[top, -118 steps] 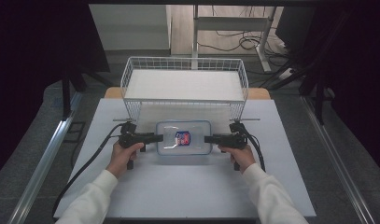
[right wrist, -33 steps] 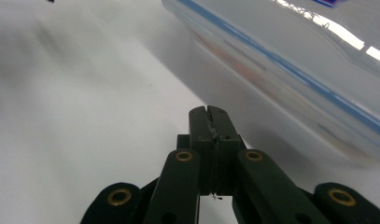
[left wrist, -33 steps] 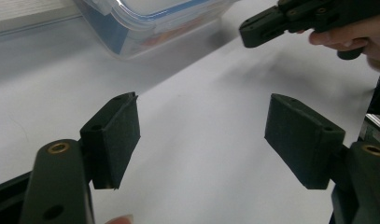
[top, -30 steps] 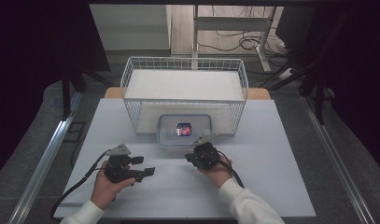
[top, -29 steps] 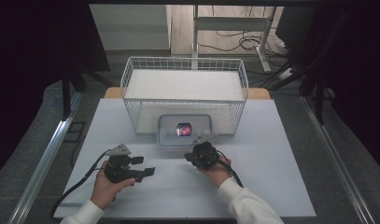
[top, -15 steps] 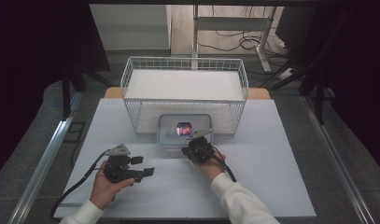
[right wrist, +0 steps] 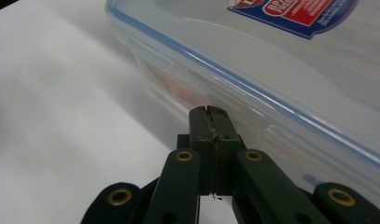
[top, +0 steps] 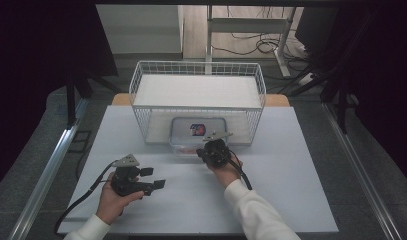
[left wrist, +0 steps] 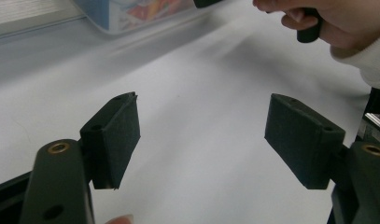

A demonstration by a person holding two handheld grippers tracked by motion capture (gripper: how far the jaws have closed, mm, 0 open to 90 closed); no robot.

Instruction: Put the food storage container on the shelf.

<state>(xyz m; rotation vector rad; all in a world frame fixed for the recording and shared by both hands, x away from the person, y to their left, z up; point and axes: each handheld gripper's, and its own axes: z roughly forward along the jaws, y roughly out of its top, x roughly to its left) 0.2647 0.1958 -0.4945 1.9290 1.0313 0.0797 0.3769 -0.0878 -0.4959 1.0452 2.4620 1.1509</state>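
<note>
The clear plastic container [top: 198, 131] with the red label sat on the white table [top: 301, 185], its far part under the front wall of the wire basket [top: 198, 82]. I had my right gripper [right wrist: 209, 111] closed with nothing between its jaws, tips against the container's near side. My left gripper [left wrist: 201, 135] rested well apart over bare table, jaws spread wide and empty.

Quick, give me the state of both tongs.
Left tongs: open, holding nothing.
Right tongs: shut, empty, tips against the side of the clear plastic container.
</note>
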